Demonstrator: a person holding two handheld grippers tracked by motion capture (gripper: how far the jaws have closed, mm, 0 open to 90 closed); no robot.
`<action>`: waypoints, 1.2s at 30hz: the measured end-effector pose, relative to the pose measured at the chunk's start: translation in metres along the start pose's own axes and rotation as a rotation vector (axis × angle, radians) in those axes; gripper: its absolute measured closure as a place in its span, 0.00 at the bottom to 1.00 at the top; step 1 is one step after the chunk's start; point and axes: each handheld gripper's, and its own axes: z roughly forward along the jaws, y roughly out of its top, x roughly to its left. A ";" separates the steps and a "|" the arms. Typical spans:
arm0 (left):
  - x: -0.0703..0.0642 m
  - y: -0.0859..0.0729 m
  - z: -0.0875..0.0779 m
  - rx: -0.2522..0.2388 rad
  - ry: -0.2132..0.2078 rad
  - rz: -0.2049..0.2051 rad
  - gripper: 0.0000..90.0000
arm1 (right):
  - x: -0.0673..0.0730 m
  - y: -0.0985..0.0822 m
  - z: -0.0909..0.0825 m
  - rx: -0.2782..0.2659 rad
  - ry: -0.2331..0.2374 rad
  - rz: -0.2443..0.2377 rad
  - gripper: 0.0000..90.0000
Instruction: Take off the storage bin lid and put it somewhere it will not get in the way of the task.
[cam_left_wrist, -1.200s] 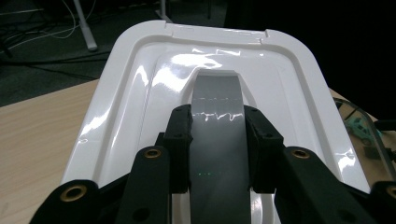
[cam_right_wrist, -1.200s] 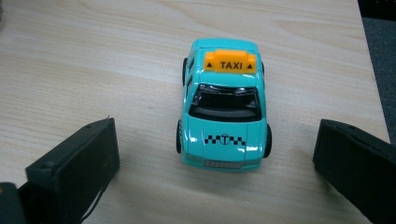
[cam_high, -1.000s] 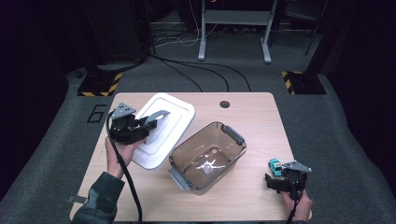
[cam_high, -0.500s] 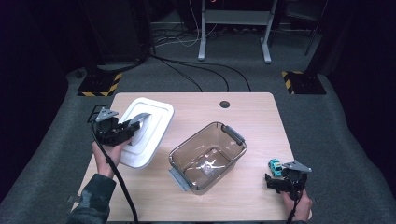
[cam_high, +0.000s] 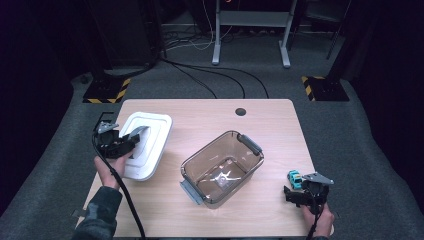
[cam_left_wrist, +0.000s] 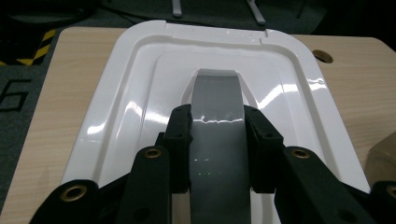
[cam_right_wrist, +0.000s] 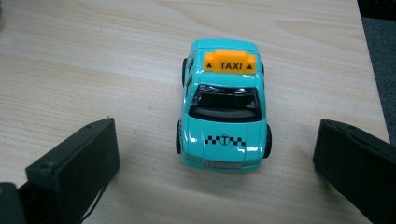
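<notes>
The white lid (cam_left_wrist: 219, 93) sits at the left edge of the table (cam_high: 200, 115), and the left gripper (cam_left_wrist: 218, 149) is clamped on its grey handle (cam_left_wrist: 217, 121), 1 jaw on each side of the strip. From the high view I cannot quite tell whether the lid lies flat or hangs slightly tilted. The handle is smooth and glossy, so the lid could slide out of the pinch or swing and knock the table; part of it seems to reach past the table's left edge, so letting go here might tip it to the floor.

The clear container (cam_high: 222, 167) stands open at mid-table, well apart from the lid. Near the right edge, the right gripper (cam_right_wrist: 215, 154) has its 2 jaws spread wide with the teal toy car (cam_right_wrist: 224, 105) between them, untouched. Closing off-centre could nudge the car and set it rolling on its wheels.

Readable writing: "TAXI" on the car's orange roof sign (cam_right_wrist: 229, 61), and a "T" in the chequered band on its bonnet.
</notes>
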 end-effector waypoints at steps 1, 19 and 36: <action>0.002 -0.002 0.002 -0.001 0.005 -0.004 0.74 | 0.000 0.000 0.000 0.000 0.000 0.000 0.00; 0.037 -0.045 0.041 0.052 0.098 -0.053 0.74 | 0.000 0.000 0.000 0.000 0.000 0.001 0.00; 0.053 -0.070 0.071 0.106 0.133 -0.072 0.74 | 0.000 0.000 0.000 0.000 0.001 -0.002 0.00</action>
